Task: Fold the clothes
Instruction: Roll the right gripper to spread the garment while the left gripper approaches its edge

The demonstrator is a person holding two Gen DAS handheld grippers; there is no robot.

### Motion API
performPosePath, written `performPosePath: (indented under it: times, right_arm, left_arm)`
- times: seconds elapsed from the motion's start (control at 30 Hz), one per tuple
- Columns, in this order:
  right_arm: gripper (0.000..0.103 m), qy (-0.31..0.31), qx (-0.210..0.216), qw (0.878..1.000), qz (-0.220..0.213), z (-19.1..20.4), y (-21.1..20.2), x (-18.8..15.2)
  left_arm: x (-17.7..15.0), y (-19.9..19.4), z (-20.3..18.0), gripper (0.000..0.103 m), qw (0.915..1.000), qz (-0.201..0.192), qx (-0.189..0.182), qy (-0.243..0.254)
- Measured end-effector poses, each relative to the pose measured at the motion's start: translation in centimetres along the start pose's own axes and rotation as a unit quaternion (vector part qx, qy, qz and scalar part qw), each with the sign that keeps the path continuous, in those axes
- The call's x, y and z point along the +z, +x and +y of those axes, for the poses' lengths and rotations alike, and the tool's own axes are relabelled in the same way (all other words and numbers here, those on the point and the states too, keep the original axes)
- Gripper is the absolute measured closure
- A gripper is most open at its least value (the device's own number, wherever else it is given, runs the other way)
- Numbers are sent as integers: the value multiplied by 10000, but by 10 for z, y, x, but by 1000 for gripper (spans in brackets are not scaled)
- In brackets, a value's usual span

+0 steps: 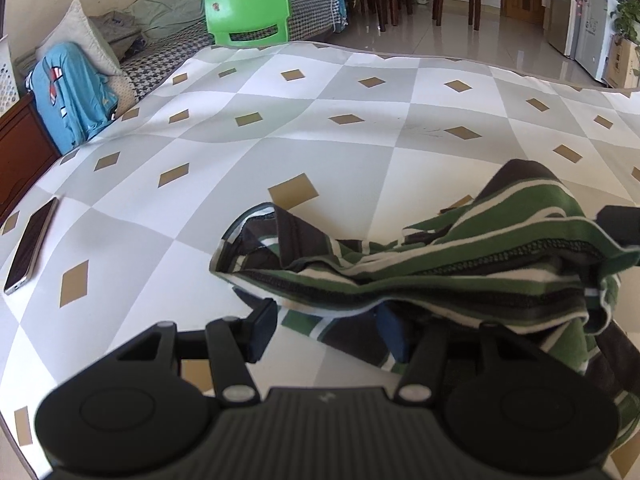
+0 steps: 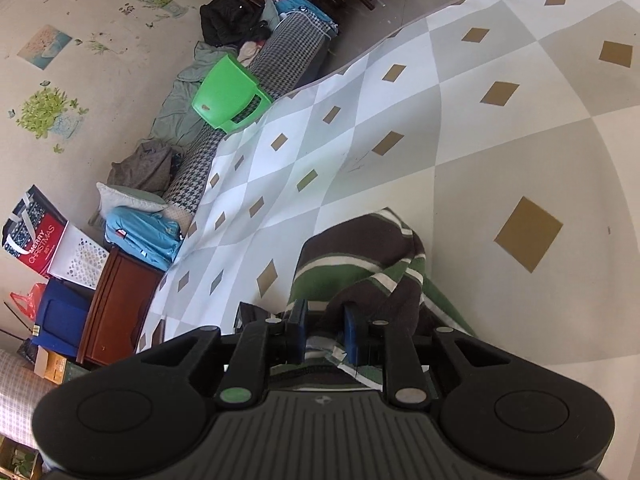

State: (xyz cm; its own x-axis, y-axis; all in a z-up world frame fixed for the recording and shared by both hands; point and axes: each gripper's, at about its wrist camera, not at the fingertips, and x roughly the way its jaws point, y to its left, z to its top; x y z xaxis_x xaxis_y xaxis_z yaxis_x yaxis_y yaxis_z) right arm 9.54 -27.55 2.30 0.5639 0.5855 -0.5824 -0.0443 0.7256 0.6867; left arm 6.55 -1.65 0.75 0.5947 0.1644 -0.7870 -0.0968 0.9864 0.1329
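The striped garment (image 1: 460, 264) draped over and hid the left gripper's right fingertip; its lower part ran past the picture's right edge.

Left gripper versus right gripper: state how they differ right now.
The left gripper has its jaws apart, the striped garment draped over them, not pinched. The right gripper has its jaws narrow, clamped on a bunched fold of it. Both hang over the checked tablecloth.

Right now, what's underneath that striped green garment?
Under the striped garment lies the diamond-patterned cloth covering the table. The left gripper sits below its hanging edge. Whatever lies beneath the bunched folds is hidden.
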Motion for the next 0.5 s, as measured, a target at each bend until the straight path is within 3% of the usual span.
performPosePath:
  times: [0.23,0.5]
  right_arm:
    - [54,266,-388,9985,-265,-11,-7,8]
    - [42,555,-949,9939,-119,-23,10,8]
  left_arm:
    - [0,8,32,51,9978,231,346,-513]
    - [-1,-1,21,41,9994,130,102,-297]
